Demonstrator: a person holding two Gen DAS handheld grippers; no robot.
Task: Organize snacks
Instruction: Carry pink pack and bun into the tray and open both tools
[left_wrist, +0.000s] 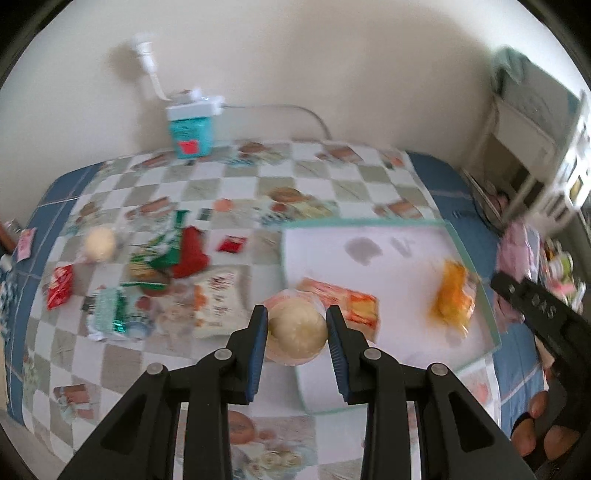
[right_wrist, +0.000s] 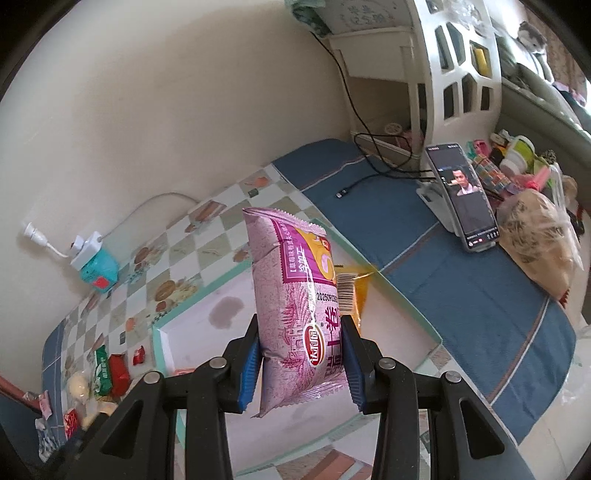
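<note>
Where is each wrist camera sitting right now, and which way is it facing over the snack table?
Left wrist: on the left gripper, angled down over the tray's near corner; its fingers clamp a wrapped round bun; the right gripper and a hand show at right.
Right wrist: on the right gripper, angled down across the tray toward the wall; its fingers grip a pink snack bag.
Shared: tray, orange packet, teal box, checkered cloth.

The right hand-held gripper clamps a pink snack packet above the tray.
</note>
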